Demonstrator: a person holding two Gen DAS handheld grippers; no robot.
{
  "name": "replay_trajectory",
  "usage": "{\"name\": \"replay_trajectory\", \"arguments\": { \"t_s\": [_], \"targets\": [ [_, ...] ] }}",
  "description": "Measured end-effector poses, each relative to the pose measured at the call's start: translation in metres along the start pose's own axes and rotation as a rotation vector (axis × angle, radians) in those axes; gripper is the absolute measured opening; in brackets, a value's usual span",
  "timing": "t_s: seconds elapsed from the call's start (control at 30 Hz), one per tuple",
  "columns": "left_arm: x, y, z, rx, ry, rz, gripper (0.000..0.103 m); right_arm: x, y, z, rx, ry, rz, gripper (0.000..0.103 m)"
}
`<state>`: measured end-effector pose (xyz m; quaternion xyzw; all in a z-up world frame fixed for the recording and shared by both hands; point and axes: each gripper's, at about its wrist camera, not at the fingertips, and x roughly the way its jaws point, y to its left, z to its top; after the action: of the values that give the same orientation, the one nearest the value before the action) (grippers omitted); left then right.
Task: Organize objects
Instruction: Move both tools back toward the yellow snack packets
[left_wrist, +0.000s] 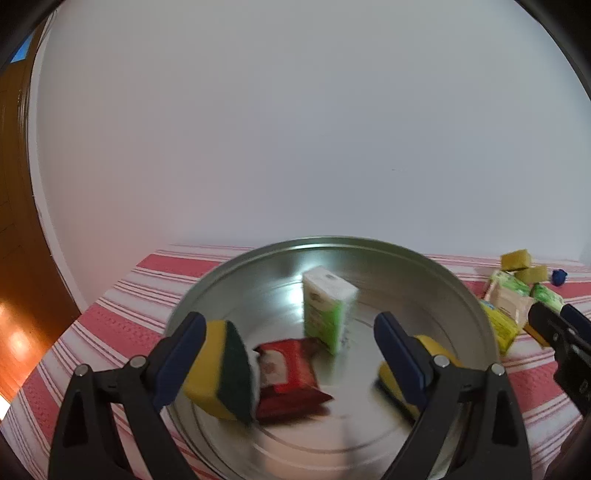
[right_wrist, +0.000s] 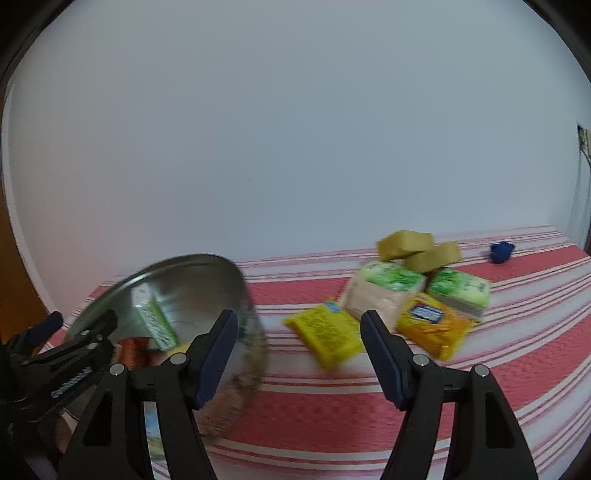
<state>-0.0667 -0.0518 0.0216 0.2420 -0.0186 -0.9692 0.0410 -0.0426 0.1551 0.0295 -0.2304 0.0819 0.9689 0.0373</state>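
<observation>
A round metal tin (left_wrist: 436, 273) stands on the striped cloth and holds a green-white tissue pack (left_wrist: 327, 306), a red packet (left_wrist: 290, 380) and a yellow item (left_wrist: 397, 384). My left gripper (left_wrist: 290, 338) is open over the tin; a yellow-green sponge (left_wrist: 221, 369) rests against its left finger (left_wrist: 181, 354), clear of the right one. My right gripper (right_wrist: 297, 343) is open and empty, to the right of the tin (right_wrist: 236, 295). Ahead of it lie a yellow packet (right_wrist: 327, 332), an orange packet (right_wrist: 434, 328), a pink pack (right_wrist: 376, 304) and green tissue packs (right_wrist: 460, 290).
Two yellow sponges (right_wrist: 417, 247) and a small blue object (right_wrist: 500, 252) lie at the back near the white wall. The red-and-white striped cloth (right_wrist: 480, 369) covers the surface. A wooden door (left_wrist: 14, 184) is at the left.
</observation>
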Motion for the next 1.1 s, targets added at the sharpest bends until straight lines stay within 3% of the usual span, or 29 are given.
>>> {"name": "replay_trajectory", "arguments": {
  "t_s": [0.63, 0.87, 1.1],
  "targets": [
    [-0.032, -0.064, -0.021, 0.067, -0.051, -0.019, 0.094, -0.008, -0.117, -0.005, 0.139, 0.098, -0.132, 0.071],
    [-0.042, -0.099, -0.024, 0.121, -0.048, -0.063, 0.094, 0.002, -0.144, -0.007, 0.181, 0.166, -0.107, 0.071],
    [-0.052, -0.143, -0.027, 0.213, -0.042, -0.112, 0.094, 0.032, -0.133, -0.001, 0.073, 0.262, -0.014, 0.071]
  ]
}}
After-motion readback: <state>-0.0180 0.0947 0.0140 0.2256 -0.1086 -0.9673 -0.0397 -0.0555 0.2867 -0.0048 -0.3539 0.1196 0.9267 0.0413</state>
